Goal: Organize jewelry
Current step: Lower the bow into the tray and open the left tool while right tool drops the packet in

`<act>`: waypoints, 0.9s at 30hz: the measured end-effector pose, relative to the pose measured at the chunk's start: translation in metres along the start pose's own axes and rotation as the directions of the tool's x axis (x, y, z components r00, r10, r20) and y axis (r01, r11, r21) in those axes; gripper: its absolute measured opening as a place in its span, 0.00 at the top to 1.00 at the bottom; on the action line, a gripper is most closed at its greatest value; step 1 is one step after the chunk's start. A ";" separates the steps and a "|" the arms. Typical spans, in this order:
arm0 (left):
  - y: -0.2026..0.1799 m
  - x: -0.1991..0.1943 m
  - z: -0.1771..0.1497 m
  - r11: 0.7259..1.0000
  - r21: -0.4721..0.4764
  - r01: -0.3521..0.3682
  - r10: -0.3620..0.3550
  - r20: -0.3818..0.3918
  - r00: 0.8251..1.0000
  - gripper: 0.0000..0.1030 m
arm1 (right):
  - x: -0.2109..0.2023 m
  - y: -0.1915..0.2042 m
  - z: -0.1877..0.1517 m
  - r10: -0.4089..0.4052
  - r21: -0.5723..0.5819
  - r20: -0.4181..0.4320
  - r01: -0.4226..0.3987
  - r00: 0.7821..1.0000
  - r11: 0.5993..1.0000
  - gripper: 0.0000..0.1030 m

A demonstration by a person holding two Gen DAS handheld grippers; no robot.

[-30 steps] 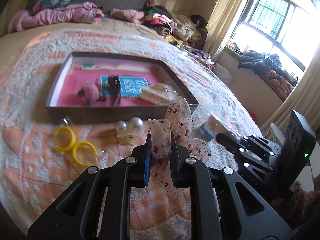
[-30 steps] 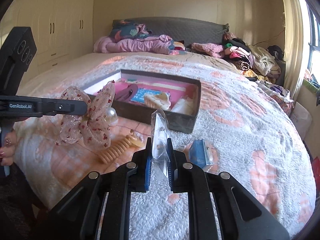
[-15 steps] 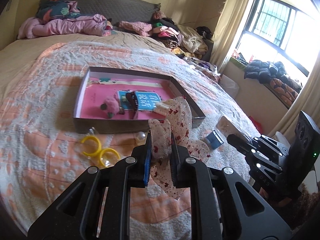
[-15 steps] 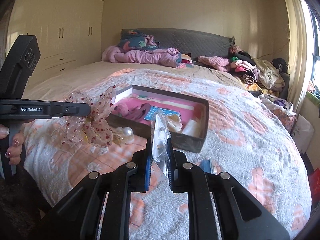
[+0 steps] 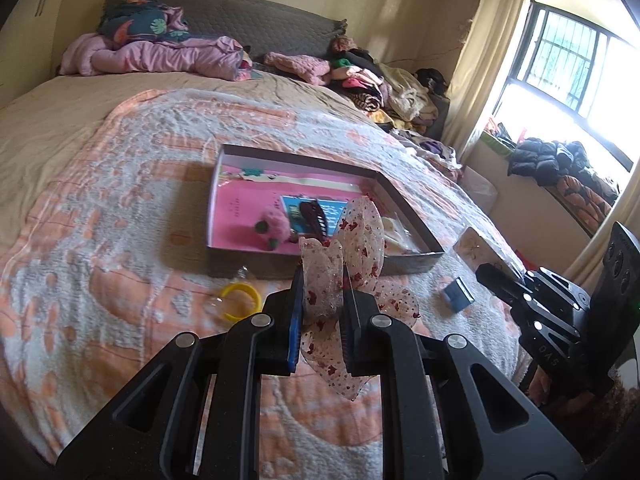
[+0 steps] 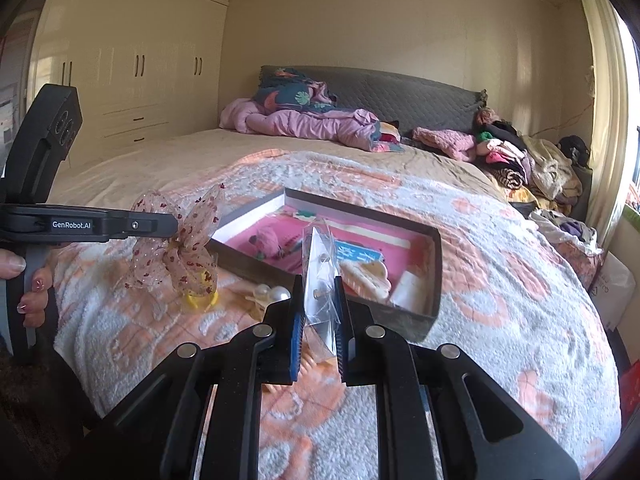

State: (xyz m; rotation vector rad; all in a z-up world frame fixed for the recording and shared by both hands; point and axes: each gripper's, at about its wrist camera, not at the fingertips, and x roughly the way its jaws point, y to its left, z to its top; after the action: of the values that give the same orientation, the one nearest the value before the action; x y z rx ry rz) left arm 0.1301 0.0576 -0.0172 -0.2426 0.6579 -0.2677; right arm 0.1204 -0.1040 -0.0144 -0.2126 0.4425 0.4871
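Left tongs [image 5: 322,304]: narrow gap, jaws clamped on the sheer bow [image 5: 348,264] with red dots. Bow is held off the bed, its loops fanning up and out past the fingertips, one tail hanging below the jaws. In the right wrist view the same tongs [image 6: 174,225] come in from the left edge, bow [image 6: 180,248] at their tip, raised above the blanket just left of the tray's near-left corner.

On the blanket [image 5: 120,280] left of the left tongs: yellow ring [image 5: 239,300] in clear wrap, lying flat, apart from the tray. Pearl piece [image 6: 276,294] sits on the blanket just in front of the tray's near wall.

Tray [image 5: 416,258]: dark walls, pink floor, flat on the bed mid-frame. Inside, left to right: pink fuzzy piece [image 5: 274,228], dark hair clip [image 5: 316,216] lying over a blue card [image 5: 320,210], cream claw clip [image 6: 366,276], white item at the right end, can't tell what it is.

Right of the tray on the blanket: small blue box [image 5: 459,294], near the tray's right corner, not touching it.

Right tongs [image 6: 318,320]: narrow gap too, jaws pinching a clear plastic packet [image 6: 320,276] with small earrings inside. Packet stands upright between the fingers, edge-on to the camera, held in the air in front of the tray's near wall. From the left wrist view the right tongs [image 5: 490,274] sit at the right edge with the packet [image 5: 480,246] at their tip, tilted, just right of the tray.
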 end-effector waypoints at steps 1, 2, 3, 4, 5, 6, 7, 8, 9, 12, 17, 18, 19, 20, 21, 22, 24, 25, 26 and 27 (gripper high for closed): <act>0.003 -0.001 0.002 1.000 -0.002 -0.007 0.007 0.005 1.000 0.91 | 0.001 0.001 0.002 0.003 -0.002 0.004 -0.002 1.000 1.000 0.87; 0.005 0.000 0.004 1.000 -0.004 -0.009 0.009 0.008 1.000 0.91 | 0.003 0.001 0.004 0.005 -0.003 0.006 -0.005 1.000 1.000 0.87; 0.007 -0.001 0.006 1.000 -0.007 -0.013 0.013 0.012 1.000 0.91 | 0.004 0.002 0.006 0.008 -0.005 0.009 -0.008 1.000 1.000 0.87; 0.009 -0.001 0.007 1.000 -0.007 -0.016 0.016 0.015 1.000 0.91 | 0.006 0.003 0.009 0.009 -0.007 0.012 -0.009 1.000 1.000 0.87; 0.010 -0.002 0.009 1.000 -0.007 -0.020 0.020 0.020 1.000 0.91 | 0.007 0.004 0.010 0.011 -0.008 0.015 -0.011 1.000 1.000 0.87; 0.010 -0.002 0.011 1.000 -0.005 -0.025 0.025 0.024 0.999 0.91 | 0.009 0.004 0.013 0.013 -0.009 0.018 -0.013 1.000 1.000 0.87; 0.012 -0.002 0.014 0.999 -0.001 -0.034 0.034 0.030 0.999 0.91 | 0.010 0.004 0.015 0.013 -0.011 0.023 -0.013 1.000 1.000 0.87; 0.013 -0.002 0.015 0.999 0.000 -0.038 0.038 0.033 0.999 0.91 | 0.012 0.003 0.017 0.014 -0.011 0.026 -0.014 1.000 1.000 0.87; 0.014 -0.002 0.018 0.999 0.001 -0.043 0.043 0.038 0.998 0.91 | 0.014 0.003 0.020 0.016 -0.010 0.030 -0.016 0.999 1.000 0.87; 0.017 -0.001 0.025 0.998 0.003 -0.056 0.055 0.046 0.997 0.91 | 0.018 0.003 0.028 0.013 -0.012 0.043 -0.013 0.999 1.000 0.87; 0.022 0.001 0.035 0.997 -0.002 -0.072 0.072 0.067 0.995 0.91 | 0.026 -0.003 0.041 0.002 0.002 0.064 -0.002 0.998 1.000 0.87; 0.023 0.002 0.037 0.997 -0.002 -0.074 0.074 0.073 0.995 0.91 | 0.027 -0.004 0.043 -0.001 0.004 0.068 0.001 0.998 1.000 0.87; 0.023 0.002 0.040 0.997 0.000 -0.080 0.079 0.079 0.994 0.91 | 0.028 -0.006 0.046 -0.006 0.006 0.071 0.005 0.997 1.000 0.87; 0.023 0.003 0.043 0.996 0.001 -0.084 0.083 0.085 0.993 0.91 | 0.030 -0.008 0.049 -0.011 0.008 0.074 0.010 0.997 1.000 0.87; 0.024 0.004 0.046 0.996 0.000 -0.085 0.085 0.090 0.992 0.91 | 0.031 -0.010 0.051 -0.017 0.014 0.078 0.016 0.997 1.000 0.87; 0.025 0.005 0.049 0.996 -0.002 -0.085 0.085 0.093 0.992 0.91 | 0.032 -0.013 0.054 -0.022 0.020 0.081 0.020 0.996 1.000 0.87; 0.026 0.007 0.054 0.996 -0.002 -0.086 0.086 0.100 0.991 0.91 | 0.034 -0.017 0.057 -0.036 0.026 0.086 0.034 0.996 0.999 0.87; 0.026 0.009 0.057 0.996 0.000 -0.087 0.087 0.101 0.991 0.91 | 0.034 -0.021 0.058 -0.043 0.030 0.088 0.041 0.995 0.999 0.87; 0.026 0.011 0.060 0.996 0.000 -0.088 0.088 0.103 0.991 0.91 | 0.035 -0.023 0.059 -0.049 0.034 0.089 0.046 0.995 0.998 0.87; 0.026 0.013 0.062 0.996 0.001 -0.089 0.088 0.106 0.991 0.91 | 0.037 -0.026 0.060 -0.057 0.039 0.090 0.054 0.994 0.998 0.87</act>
State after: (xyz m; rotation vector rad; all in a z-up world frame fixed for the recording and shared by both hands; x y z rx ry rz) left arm 0.1840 0.0864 0.0149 -0.2198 0.5618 -0.1705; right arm 0.1841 -0.0941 0.0243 -0.1666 0.3555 0.4318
